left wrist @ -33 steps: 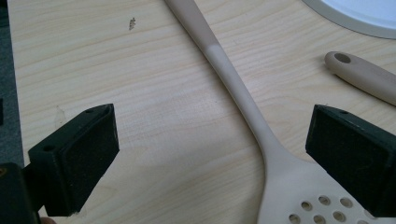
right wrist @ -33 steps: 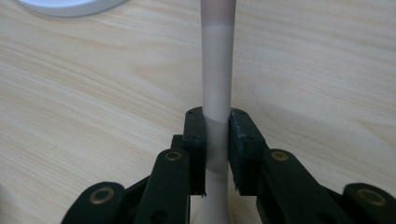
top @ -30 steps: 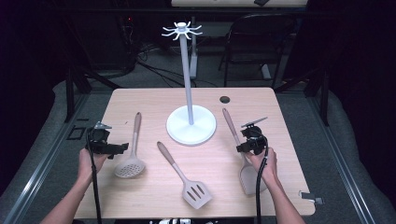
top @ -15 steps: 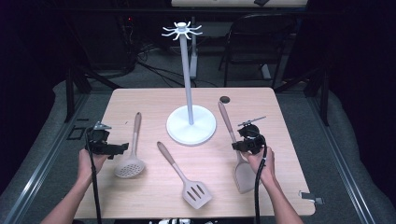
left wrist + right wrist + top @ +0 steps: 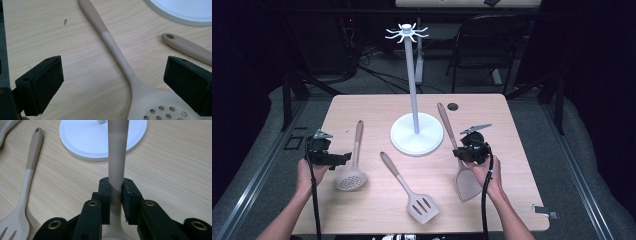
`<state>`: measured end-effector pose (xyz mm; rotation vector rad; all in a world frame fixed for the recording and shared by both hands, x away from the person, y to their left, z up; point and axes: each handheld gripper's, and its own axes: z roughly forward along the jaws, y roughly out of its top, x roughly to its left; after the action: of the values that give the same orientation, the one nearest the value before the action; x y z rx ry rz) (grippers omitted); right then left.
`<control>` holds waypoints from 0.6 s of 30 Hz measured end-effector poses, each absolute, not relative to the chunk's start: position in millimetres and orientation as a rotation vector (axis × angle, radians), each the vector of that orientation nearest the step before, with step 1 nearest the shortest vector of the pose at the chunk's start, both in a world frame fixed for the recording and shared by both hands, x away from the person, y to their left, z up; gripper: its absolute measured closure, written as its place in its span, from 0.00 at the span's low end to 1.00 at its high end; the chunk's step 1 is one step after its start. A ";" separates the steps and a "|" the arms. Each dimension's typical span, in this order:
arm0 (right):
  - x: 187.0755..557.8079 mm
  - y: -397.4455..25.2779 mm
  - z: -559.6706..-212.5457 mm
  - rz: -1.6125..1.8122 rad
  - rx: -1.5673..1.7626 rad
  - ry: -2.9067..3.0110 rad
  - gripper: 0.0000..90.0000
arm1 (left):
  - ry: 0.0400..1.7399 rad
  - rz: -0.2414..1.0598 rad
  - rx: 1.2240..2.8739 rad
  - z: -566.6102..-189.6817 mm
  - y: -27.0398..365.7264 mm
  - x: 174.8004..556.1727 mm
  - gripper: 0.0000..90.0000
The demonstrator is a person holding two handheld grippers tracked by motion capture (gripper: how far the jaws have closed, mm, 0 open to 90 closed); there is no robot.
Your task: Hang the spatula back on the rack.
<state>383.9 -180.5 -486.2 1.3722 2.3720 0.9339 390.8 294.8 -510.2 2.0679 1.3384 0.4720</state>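
My right tongs (image 5: 116, 195) pinch the handle of the spatula (image 5: 466, 182), just above its blade at the bench's (image 5: 362, 107) right side. My left tongs (image 5: 120, 85) stand spread, straddling the skimmer (image 5: 117, 55) without touching it. To lift well, I judge the grip should stay square across the handle, the far end rising clear of the stand's white base (image 5: 417, 135). Compared with half a second ago, the spatula's handle tip sits closer to the base; the slotted turner (image 5: 412, 190) lies unmoved.
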 end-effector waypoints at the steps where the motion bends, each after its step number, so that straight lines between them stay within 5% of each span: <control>1: 383.8 -179.2 -485.5 0.937 1.363 2.370 0.88 | 1.326 0.470 2.071 -508.2 294.0 390.7 0.03; 18: 387.2 -159.8 -473.6 1.012 1.244 2.328 0.88 | 1.161 0.430 2.061 -481.3 248.3 388.4 0.01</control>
<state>387.2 -159.8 -473.6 1.2443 2.3277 1.0122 388.4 248.3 -481.3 2.0605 1.1607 0.4304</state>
